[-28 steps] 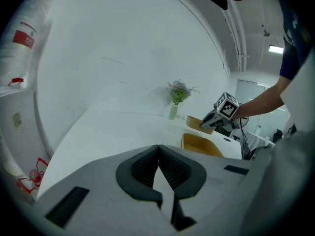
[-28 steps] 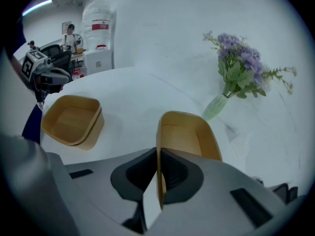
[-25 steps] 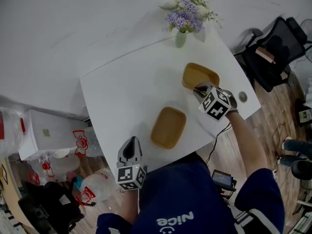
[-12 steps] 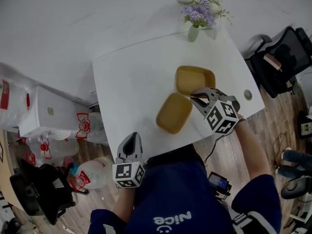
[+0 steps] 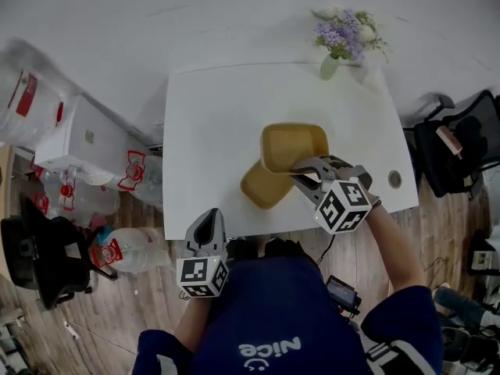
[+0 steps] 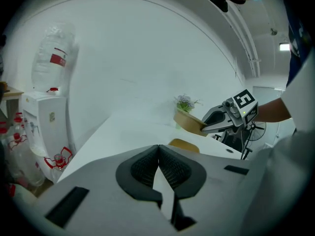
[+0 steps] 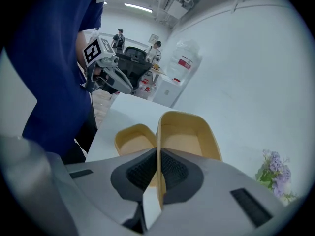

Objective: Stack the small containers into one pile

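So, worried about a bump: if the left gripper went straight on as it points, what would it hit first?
Probably the white table, just left of the resting container, though depth is unclear; the left gripper is shut and empty.

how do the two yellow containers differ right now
The held container is pinched by its rim in the right gripper, above the table; the other container rests on the table, untouched. The held container is tilted and partly overlaps the other container in the head view; the other container sits flat. Both are empty, yellow, rounded rectangles.
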Action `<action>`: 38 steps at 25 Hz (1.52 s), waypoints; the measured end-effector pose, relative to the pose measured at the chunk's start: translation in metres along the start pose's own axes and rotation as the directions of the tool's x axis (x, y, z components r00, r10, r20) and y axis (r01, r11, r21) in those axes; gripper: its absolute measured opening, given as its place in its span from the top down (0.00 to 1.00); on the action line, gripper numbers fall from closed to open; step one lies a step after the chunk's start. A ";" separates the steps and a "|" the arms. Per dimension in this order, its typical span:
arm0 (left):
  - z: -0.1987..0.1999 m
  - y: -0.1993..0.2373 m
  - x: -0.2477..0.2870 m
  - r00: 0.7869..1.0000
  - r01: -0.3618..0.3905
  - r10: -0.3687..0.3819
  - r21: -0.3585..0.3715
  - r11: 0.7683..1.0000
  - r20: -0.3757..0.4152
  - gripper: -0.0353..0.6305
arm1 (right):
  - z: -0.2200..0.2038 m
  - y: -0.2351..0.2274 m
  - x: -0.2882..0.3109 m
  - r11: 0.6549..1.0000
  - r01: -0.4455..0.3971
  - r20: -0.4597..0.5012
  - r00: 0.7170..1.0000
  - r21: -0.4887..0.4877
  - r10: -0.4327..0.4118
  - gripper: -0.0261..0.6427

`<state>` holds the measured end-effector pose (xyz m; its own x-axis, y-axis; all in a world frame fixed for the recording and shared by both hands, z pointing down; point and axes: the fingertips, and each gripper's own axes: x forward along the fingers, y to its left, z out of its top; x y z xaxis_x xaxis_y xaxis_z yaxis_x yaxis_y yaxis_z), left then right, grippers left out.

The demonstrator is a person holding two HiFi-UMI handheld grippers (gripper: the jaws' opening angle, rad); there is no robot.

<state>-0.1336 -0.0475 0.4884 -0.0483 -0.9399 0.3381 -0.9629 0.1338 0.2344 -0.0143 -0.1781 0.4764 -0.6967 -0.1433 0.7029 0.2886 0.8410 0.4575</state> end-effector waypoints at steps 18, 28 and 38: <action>-0.037 -0.037 -0.060 0.954 -0.278 0.292 -0.175 0.945 0.063 0.92 | -0.003 0.065 0.002 0.871 -0.266 0.037 0.951 -0.414 0.308 0.88; -0.067 -0.028 -0.080 0.915 -0.374 0.402 -0.322 0.870 0.023 0.92 | -0.019 0.084 0.024 0.748 -0.366 -0.035 0.908 -0.553 0.418 0.88; -0.077 -0.021 -0.087 0.888 -0.427 0.460 -0.363 0.828 0.005 0.92 | -0.024 0.085 0.037 0.717 -0.404 -0.041 0.884 -0.568 0.465 0.88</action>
<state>-0.0888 0.0553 0.5247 -0.4874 -0.7745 0.4031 -0.6806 0.6262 0.3803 0.0006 -0.1240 0.5542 -0.4550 0.2430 0.8567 0.8612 0.3650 0.3538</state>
